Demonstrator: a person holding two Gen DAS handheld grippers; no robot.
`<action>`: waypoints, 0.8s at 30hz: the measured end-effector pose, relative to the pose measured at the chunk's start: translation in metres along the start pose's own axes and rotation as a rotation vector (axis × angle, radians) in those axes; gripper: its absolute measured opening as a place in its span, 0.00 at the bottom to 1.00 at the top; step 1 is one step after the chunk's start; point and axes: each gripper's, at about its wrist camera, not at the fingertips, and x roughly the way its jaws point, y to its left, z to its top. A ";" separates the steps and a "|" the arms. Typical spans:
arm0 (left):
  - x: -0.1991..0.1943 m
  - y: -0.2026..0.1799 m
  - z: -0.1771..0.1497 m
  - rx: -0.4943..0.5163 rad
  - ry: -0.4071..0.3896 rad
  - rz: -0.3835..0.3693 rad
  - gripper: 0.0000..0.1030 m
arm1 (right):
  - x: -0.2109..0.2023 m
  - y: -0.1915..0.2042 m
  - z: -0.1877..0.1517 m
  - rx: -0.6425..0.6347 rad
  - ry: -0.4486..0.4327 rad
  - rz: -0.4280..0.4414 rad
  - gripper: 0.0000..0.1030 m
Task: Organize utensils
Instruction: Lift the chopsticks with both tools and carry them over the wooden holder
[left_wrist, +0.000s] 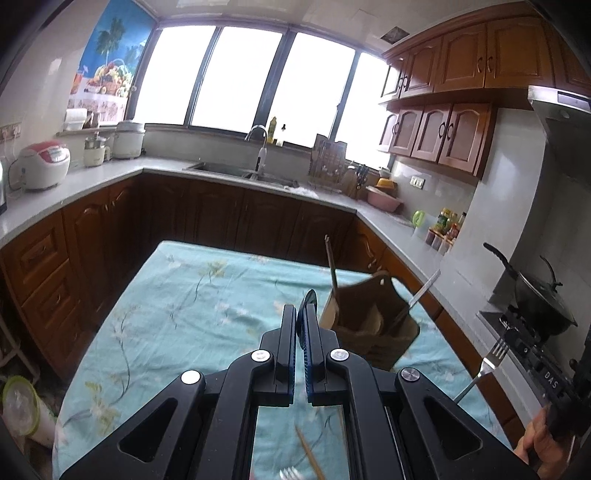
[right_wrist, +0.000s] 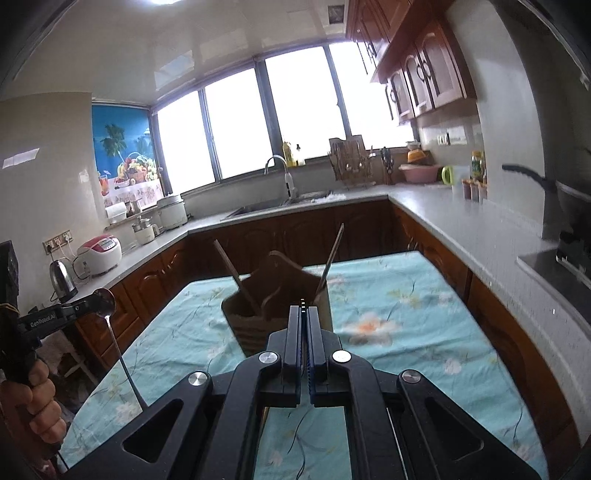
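My left gripper (left_wrist: 301, 314) is shut on a metal spoon (left_wrist: 309, 298), whose bowl shows edge-on above the fingertips. In the right wrist view the same left gripper (right_wrist: 88, 305) pinches the spoon (right_wrist: 105, 301) at the bowl, handle hanging down. My right gripper (right_wrist: 303, 314) is shut on a fork (right_wrist: 303, 302), tines edge-on between the pads. From the left wrist view the fork (left_wrist: 496, 350) hangs at the right gripper's (left_wrist: 513, 332) tip. A brown wooden utensil holder (left_wrist: 369, 317) (right_wrist: 273, 295) stands just ahead of both grippers, with sticks leaning in it.
The table (left_wrist: 184, 314) wears a teal floral cloth. A chopstick (left_wrist: 310, 458) and another fork (left_wrist: 290, 472) lie on it under the left gripper. Counters and brown cabinets ring the table; a stove with a black wok (left_wrist: 543, 295) is at the right.
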 end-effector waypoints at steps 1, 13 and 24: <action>0.004 -0.002 0.004 0.003 -0.010 0.003 0.02 | 0.001 0.000 0.004 -0.007 -0.010 -0.003 0.02; 0.078 -0.023 0.041 0.012 -0.113 0.043 0.02 | 0.037 -0.011 0.056 -0.060 -0.114 -0.067 0.02; 0.161 -0.041 0.042 0.008 -0.114 0.114 0.02 | 0.086 -0.017 0.072 -0.106 -0.161 -0.144 0.02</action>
